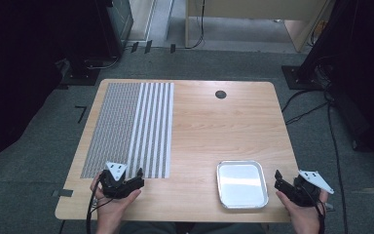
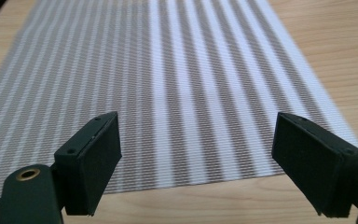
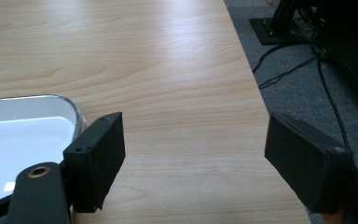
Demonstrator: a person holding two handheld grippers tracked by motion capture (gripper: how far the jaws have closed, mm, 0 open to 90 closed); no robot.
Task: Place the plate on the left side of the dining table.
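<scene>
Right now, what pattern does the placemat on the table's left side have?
The placemat is woven in grey and white stripes, fine on its left half, broader on its right; clearest in the high view.

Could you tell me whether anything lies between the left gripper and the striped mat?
Nothing visible does. The left gripper is open at the mat's near edge, with just bare table between.

Striped mat [image 1: 129, 127], metal tray [image 1: 242, 184], perhaps empty.
</scene>
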